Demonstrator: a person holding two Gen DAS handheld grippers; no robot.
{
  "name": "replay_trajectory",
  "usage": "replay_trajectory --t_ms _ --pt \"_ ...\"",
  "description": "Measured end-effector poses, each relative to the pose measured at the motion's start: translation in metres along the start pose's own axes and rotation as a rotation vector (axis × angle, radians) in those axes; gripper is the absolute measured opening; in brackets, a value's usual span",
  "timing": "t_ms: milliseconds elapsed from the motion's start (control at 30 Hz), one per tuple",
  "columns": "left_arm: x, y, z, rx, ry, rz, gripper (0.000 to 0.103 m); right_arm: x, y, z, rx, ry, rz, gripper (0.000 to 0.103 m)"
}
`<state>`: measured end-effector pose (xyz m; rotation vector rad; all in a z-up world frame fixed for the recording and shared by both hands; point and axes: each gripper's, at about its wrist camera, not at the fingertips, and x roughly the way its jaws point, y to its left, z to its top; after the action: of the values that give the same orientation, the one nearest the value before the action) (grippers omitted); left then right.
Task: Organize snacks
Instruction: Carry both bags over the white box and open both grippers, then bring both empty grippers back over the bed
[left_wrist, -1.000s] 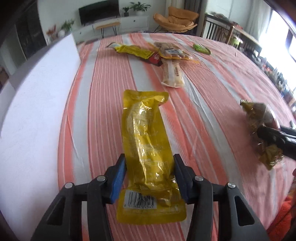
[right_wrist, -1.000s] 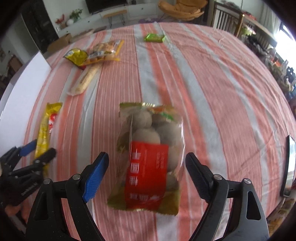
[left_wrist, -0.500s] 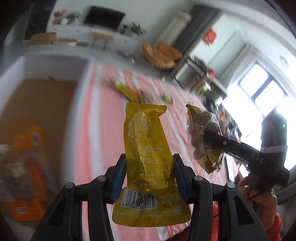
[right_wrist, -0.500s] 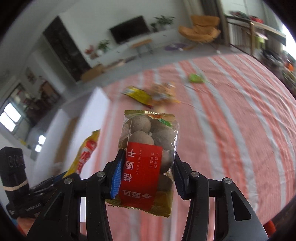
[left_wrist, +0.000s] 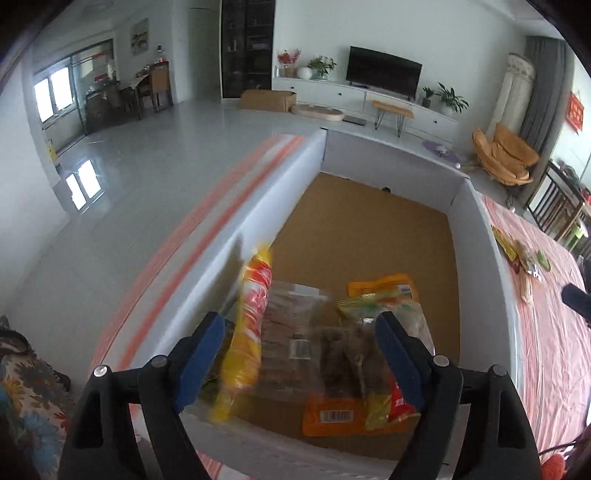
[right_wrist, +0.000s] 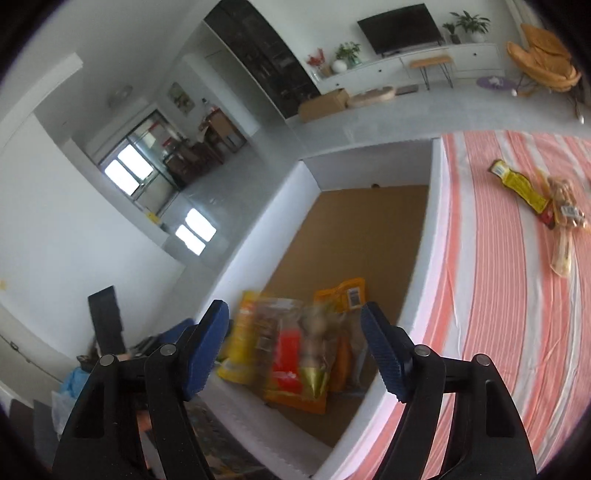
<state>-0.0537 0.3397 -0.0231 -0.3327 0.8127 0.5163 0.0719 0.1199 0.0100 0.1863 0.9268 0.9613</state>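
left gripper (left_wrist: 299, 354) jaws just opened, yellow packet (left_wrist: 247, 339) falling free | right gripper (right_wrist: 295, 350) likewise, longan bag (right_wrist: 295, 354) released | white box (left_wrist: 476, 236) at 12 o'clock | advice: clear the wall before withdrawing

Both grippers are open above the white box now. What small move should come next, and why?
Probably swing both back toward the striped tablecloth. The left gripper and right gripper, jaws just opened, hold nothing; their packets are blurred over the white cardboard-floored box, while a long yellow packet and others remain outside it.
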Motion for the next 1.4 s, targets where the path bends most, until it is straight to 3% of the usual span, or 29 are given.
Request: replay_trajectory --t_ms 67,167,367,467,533,633,700,833,900,1000,1067,1167,1400 --pt "-0.002 -0.006 -0.001 0.008 -0.010 -0.032 0.083 -0.010 -0.015 -0.007 -0.004 -0.035 -0.033 0.077" --pt "-0.008 -0.031 -0.003 0.046 -0.021 -0.123 0.083 -0.030 -0.053 -0.017 0.008 -0.071 -0.164 0.077" --pt "-0.029 -0.150 -0.006 0.227 -0.017 -0.420 0.087 -0.063 -0.167 -0.062 0.068 -0.076 -0.550 0.077" --pt "-0.038 -0.219 -0.033 0.363 0.050 -0.561 0.102 -0.077 -0.217 -0.092 0.106 -0.056 -0.728 0.077" --pt "-0.029 -0.267 -0.055 0.453 0.122 -0.600 0.102 -0.088 -0.240 -0.104 0.127 -0.071 -0.810 0.077" --pt "0.012 -0.319 -0.088 0.536 0.180 -0.570 0.102 -0.113 -0.267 -0.122 0.185 -0.116 -0.897 0.077" --pt "0.050 -0.340 -0.100 0.539 0.178 -0.488 0.101 -0.128 -0.280 -0.130 0.227 -0.153 -0.936 0.077" --pt "0.100 -0.360 -0.105 0.473 0.123 -0.375 0.100 -0.145 -0.291 -0.134 0.324 -0.206 -0.919 0.077" --pt "0.120 -0.371 -0.104 0.489 0.101 -0.281 0.103 -0.142 -0.296 -0.130 0.336 -0.205 -0.926 0.077" --pt "0.125 -0.382 -0.098 0.514 0.054 -0.211 0.103 -0.138 -0.294 -0.129 0.321 -0.192 -0.928 0.077" --pt "0.128 -0.384 -0.095 0.527 0.041 -0.208 0.103 -0.135 -0.294 -0.131 0.311 -0.178 -0.933 0.077" --pt "0.140 -0.370 -0.087 0.448 0.097 -0.285 0.103 -0.137 -0.292 -0.135 0.306 -0.170 -0.943 0.077" --pt "0.139 -0.370 -0.087 0.464 0.097 -0.269 0.103 -0.135 -0.290 -0.136 0.293 -0.149 -0.960 0.078"
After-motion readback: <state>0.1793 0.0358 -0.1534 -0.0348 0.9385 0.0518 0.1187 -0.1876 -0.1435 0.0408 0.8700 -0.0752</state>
